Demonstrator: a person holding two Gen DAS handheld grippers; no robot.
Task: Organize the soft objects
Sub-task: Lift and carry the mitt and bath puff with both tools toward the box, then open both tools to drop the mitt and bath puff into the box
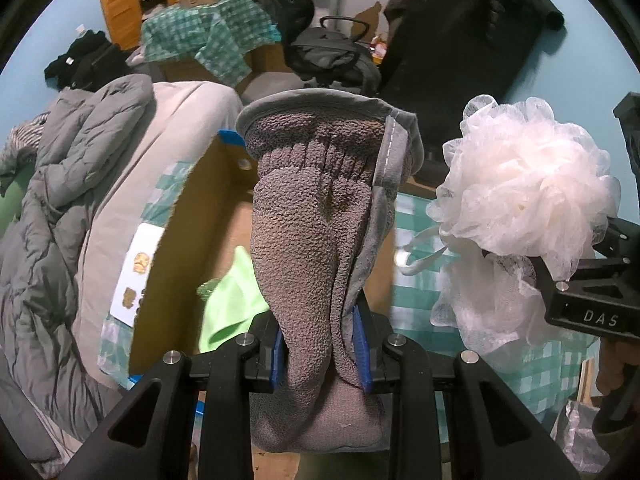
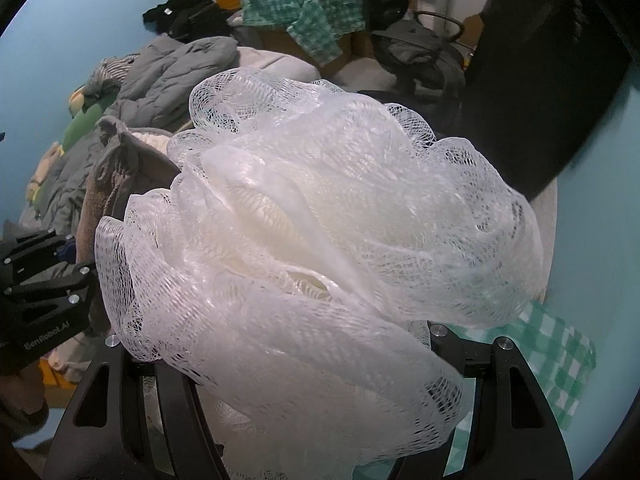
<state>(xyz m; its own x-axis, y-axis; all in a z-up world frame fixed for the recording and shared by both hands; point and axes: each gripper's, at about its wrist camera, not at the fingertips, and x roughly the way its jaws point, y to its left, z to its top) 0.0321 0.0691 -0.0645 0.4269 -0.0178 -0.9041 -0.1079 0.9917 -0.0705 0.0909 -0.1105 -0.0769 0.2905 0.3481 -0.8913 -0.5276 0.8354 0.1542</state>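
My left gripper (image 1: 320,354) is shut on a grey fleece mitt (image 1: 316,216), which stands upright between the blue pads (image 1: 362,344) over an open cardboard box (image 1: 200,216). A light green cloth (image 1: 232,304) lies inside the box. My right gripper (image 2: 288,364) is shut on a white mesh bath pouf (image 2: 320,240), which fills its view and hides its fingertips. The pouf (image 1: 520,184) and the right gripper body (image 1: 592,300) also show at the right of the left wrist view. The mitt (image 2: 116,184) shows at the left of the right wrist view.
A grey puffy jacket (image 1: 60,208) and a beige cushion (image 1: 132,184) lie left of the box. A green checked cloth (image 1: 424,256) covers the surface to the right. Boxes draped in checked cloth (image 1: 208,36), a backpack (image 1: 332,56) and dark hanging clothes (image 1: 460,32) stand behind.
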